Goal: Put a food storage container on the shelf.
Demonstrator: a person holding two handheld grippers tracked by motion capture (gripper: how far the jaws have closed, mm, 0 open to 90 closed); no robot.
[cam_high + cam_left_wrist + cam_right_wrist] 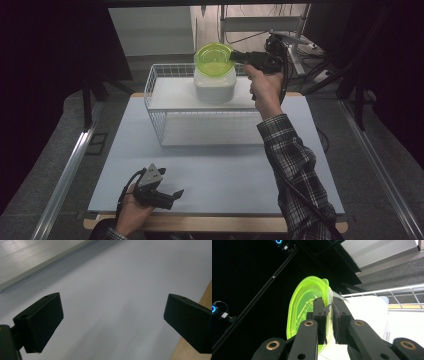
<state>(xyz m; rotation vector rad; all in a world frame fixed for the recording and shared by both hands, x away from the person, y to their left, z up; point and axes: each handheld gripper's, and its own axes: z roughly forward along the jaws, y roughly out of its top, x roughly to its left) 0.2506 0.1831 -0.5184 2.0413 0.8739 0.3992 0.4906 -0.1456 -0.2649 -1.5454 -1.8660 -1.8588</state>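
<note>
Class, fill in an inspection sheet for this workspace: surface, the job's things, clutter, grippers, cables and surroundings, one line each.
Surface: pale board on a wooden table, bare in front.
Job's things: white container with green lid, standing on the top shelf of a white wire rack.
Clutter: nothing seen.
Grippers: right gripper shut on the green lid's rim, lid tilted against the container; left gripper open, low over the board near its front edge, nothing between its jaws.
Cables: black cable trails along the person's plaid sleeve.
Surroundings: dark room, grey floor, metal rails at both sides, metal frame behind the table.
</note>
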